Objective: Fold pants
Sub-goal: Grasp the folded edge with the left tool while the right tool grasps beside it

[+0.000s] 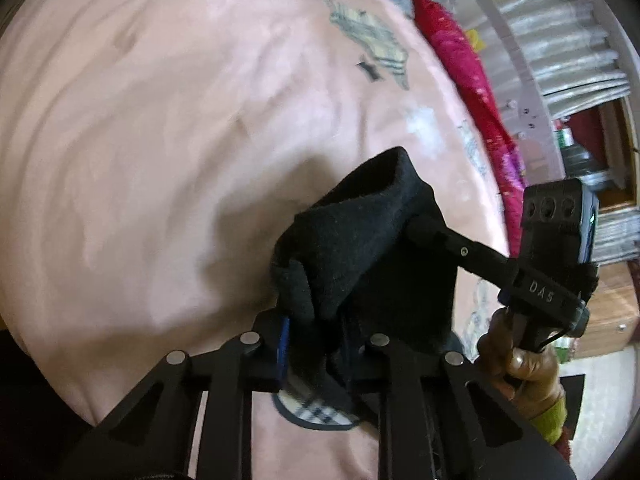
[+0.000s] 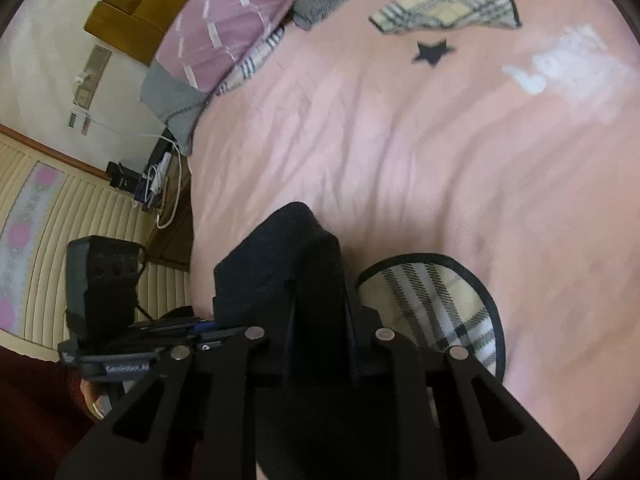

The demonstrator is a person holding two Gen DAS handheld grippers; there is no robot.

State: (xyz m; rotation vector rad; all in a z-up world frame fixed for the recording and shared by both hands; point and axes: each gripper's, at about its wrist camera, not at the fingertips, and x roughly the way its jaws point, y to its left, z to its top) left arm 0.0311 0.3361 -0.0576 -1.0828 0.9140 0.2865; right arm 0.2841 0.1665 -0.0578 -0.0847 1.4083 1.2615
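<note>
The black pants [image 1: 360, 248] hang bunched between both grippers above a pink bedsheet [image 1: 160, 140]. My left gripper [image 1: 316, 320] is shut on a fold of the black fabric, which covers its fingertips. The right gripper [image 1: 424, 228] reaches into the same bunch from the right in the left wrist view. In the right wrist view the pants [image 2: 296, 248] fill the jaws of my right gripper [image 2: 316, 296], which is shut on them. The left gripper's body [image 2: 140, 344] shows at the left, close beside.
The pink sheet [image 2: 400, 140] has plaid patches [image 2: 444, 4], a black star [image 2: 432, 52] and a plaid oval patch [image 2: 436, 312]. Pillows [image 2: 224, 36] lie at the head of the bed. A red blanket [image 1: 460, 64] lies along the bed's far edge.
</note>
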